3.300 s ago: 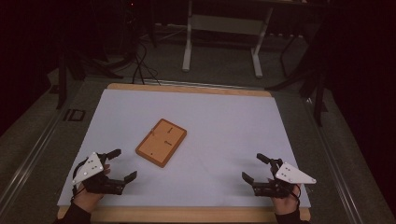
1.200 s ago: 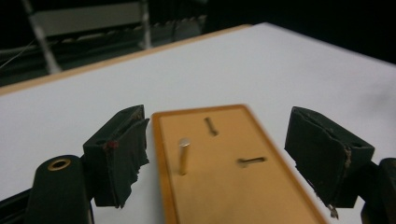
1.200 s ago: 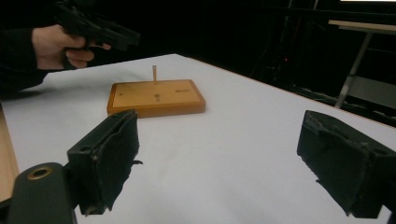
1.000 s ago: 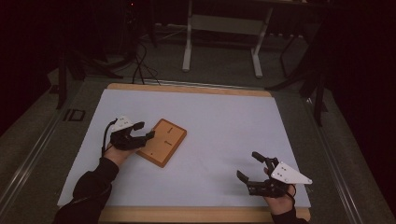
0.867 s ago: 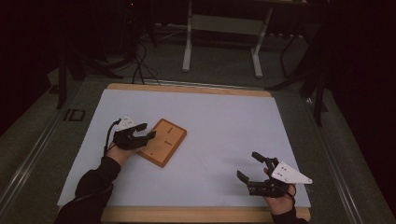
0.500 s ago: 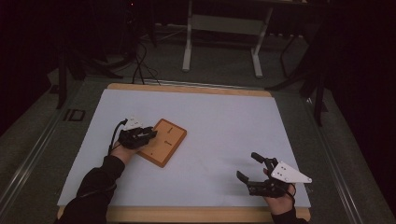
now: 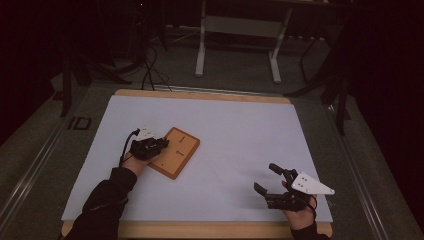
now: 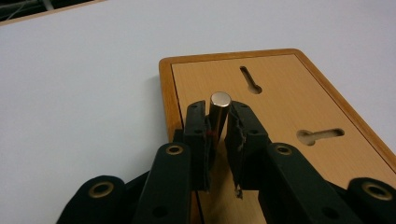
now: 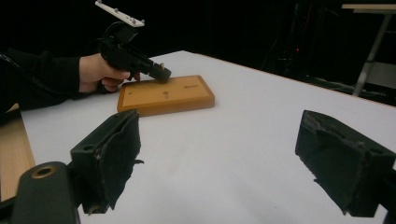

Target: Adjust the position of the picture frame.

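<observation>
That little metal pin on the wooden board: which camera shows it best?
The left gripper view: the metal pin stands upright, close up, between the left gripper pads. In the high view and the right gripper view, the gripper hides it on the wooden board.

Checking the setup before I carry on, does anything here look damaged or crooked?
Yes: the black pads on the right tongs look torn and ragged at their edges. The wooden board also lies askew to the table edges.
</observation>
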A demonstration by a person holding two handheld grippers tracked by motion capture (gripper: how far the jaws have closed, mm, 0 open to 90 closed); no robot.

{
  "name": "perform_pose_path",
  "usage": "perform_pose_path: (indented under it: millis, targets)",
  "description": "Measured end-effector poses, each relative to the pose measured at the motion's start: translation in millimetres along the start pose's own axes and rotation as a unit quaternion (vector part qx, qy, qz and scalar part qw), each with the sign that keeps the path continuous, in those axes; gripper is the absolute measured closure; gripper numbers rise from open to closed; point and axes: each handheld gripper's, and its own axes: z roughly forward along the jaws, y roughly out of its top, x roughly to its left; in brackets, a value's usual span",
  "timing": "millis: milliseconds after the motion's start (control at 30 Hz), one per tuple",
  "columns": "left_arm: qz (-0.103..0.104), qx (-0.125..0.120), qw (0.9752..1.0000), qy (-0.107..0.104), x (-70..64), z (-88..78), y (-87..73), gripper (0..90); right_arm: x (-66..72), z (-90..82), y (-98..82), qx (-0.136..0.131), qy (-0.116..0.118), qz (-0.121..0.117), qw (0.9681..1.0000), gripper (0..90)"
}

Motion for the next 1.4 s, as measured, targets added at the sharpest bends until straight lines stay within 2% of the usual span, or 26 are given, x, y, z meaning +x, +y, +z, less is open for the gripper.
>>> perform_pose_path:
  millis: [167,200,300,467,600,667,933,1167,1233,1267,1367,1400]
  targets:
    - [-0.020,-0.003,0.9998,-0.006,3.3,1.2,-0.1,82.3,0.0,1.3,-0.7,0.006,0.003,0.003,1.0000,14.4]
    - [-0.020,-0.003,0.9998,-0.006,3.3,1.2,-0.1,82.7,0.0,1.3,-0.7,0.006,0.003,0.003,1.0000,14.4]
    - [-0.001,-0.002,1.0000,0.009,-0.1,1.3,0.1,84.1,0.1,1.2,-0.5,0.006,0.003,0.002,1.0000,14.4]
    - [-0.011,0.000,0.9999,0.008,0.2,0.6,0.5,84.7,-0.4,0.9,-0.6,0.006,0.003,0.003,1.0000,14.4]
    - [-0.011,0.001,0.9999,0.004,-0.2,0.1,1.2,84.6,-1.3,1.1,-0.8,0.006,0.004,0.006,1.0000,14.5]
    - [-0.002,-0.003,1.0000,-0.005,-3.3,-1.9,4.3,84.5,-1.6,1.3,-1.0,0.007,0.003,0.007,1.0000,14.5]
    - [0.013,-0.018,0.9994,-0.026,-15.0,-6.1,18.0,84.9,-2.0,1.6,-1.4,0.008,0.004,0.008,0.9999,14.8]
    - [0.030,-0.023,0.9982,-0.047,-29.7,-5.0,36.6,84.9,-2.7,1.1,-1.2,0.006,0.005,0.011,0.9999,14.9]
    - [0.030,-0.023,0.9982,-0.047,-29.7,-5.0,36.6,84.8,-2.9,1.1,-1.1,0.006,0.005,0.011,0.9999,14.9]
    - [0.039,-0.024,0.9976,-0.052,-38.1,-3.2,45.5,84.8,-3.0,0.5,-0.9,0.005,0.003,0.013,0.9999,14.8]
    - [0.049,-0.027,0.9968,-0.057,-43.1,-1.5,50.2,84.7,-3.6,-0.4,-1.0,0.003,-0.004,0.009,0.9999,14.8]
    - [0.054,-0.029,0.9960,-0.065,-48.2,1.1,54.5,84.7,-4.5,-1.4,-0.6,-0.002,-0.004,0.014,0.9999,14.7]
